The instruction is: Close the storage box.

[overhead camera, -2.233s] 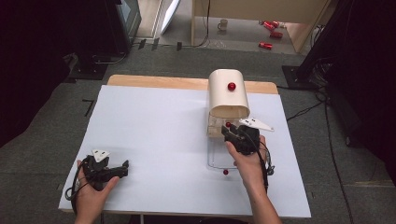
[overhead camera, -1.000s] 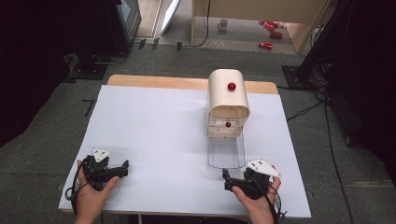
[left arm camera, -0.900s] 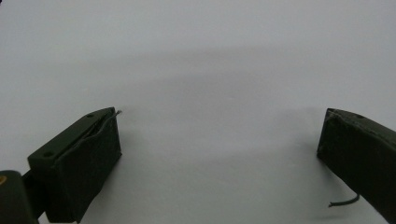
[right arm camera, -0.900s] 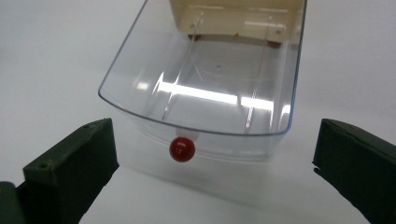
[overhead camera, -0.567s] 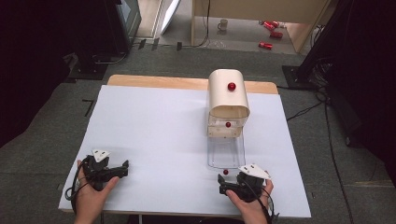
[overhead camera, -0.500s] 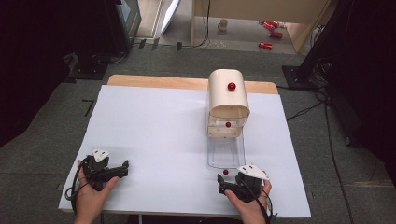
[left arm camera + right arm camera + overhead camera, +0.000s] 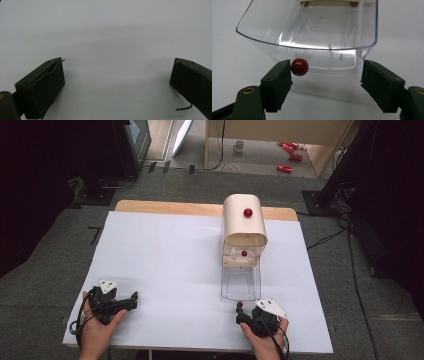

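One red knob (image 7: 299, 67) on the clear drawer's (image 7: 312, 37) front is sitting just beside the right gripper's (image 7: 325, 85) left pad, its jaws standing wide apart. Both hands are resting at the near edge of the white table (image 7: 165, 265); the left gripper (image 7: 117, 85) is lying open over bare surface, well apart from the cream dispenser (image 7: 244, 227).

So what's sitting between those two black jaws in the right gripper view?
A small red knob on the front of the clear drawer, right beside one jaw; the rest of the gap is bare white table. The right gripper stands open.
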A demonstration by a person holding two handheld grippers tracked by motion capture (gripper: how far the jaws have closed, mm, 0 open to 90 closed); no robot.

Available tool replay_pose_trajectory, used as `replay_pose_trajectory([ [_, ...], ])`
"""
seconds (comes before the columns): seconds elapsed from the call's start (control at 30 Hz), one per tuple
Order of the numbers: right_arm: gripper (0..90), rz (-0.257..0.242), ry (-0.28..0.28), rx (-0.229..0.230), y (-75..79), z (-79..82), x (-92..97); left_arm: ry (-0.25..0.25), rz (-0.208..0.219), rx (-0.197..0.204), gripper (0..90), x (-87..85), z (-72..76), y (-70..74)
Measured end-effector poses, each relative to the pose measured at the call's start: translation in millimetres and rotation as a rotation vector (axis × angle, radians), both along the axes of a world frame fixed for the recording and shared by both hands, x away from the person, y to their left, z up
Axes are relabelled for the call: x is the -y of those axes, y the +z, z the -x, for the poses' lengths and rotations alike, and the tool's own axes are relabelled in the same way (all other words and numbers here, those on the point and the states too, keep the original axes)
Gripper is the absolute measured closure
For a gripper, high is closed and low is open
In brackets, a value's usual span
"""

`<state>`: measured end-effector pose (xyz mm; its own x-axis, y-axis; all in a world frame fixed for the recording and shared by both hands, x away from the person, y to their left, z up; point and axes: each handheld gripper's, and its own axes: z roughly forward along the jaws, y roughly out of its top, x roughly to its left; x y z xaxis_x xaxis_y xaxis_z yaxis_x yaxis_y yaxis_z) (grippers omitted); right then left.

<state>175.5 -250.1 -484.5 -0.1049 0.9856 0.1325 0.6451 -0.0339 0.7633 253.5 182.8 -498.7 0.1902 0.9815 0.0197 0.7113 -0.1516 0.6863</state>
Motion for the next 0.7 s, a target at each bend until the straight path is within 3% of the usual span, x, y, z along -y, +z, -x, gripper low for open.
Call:
replay_pose_trajectory([
  [0.33,44.3,-0.022,-0.010,-0.012,-4.4,-0.2,-4.5,0.000,-0.001,-0.001,0.0,-0.1,-0.1,0.0],
  [0.5,61.4,-0.020,0.017,-0.006,-6.9,-0.9,-8.2,0.000,0.001,-0.001,0.0,0.0,-0.1,0.0],
  [0.7,74.7,-0.017,0.040,-0.003,-9.3,-4.0,-10.6,0.001,0.001,0.001,0.0,0.1,0.0,-0.1],
])
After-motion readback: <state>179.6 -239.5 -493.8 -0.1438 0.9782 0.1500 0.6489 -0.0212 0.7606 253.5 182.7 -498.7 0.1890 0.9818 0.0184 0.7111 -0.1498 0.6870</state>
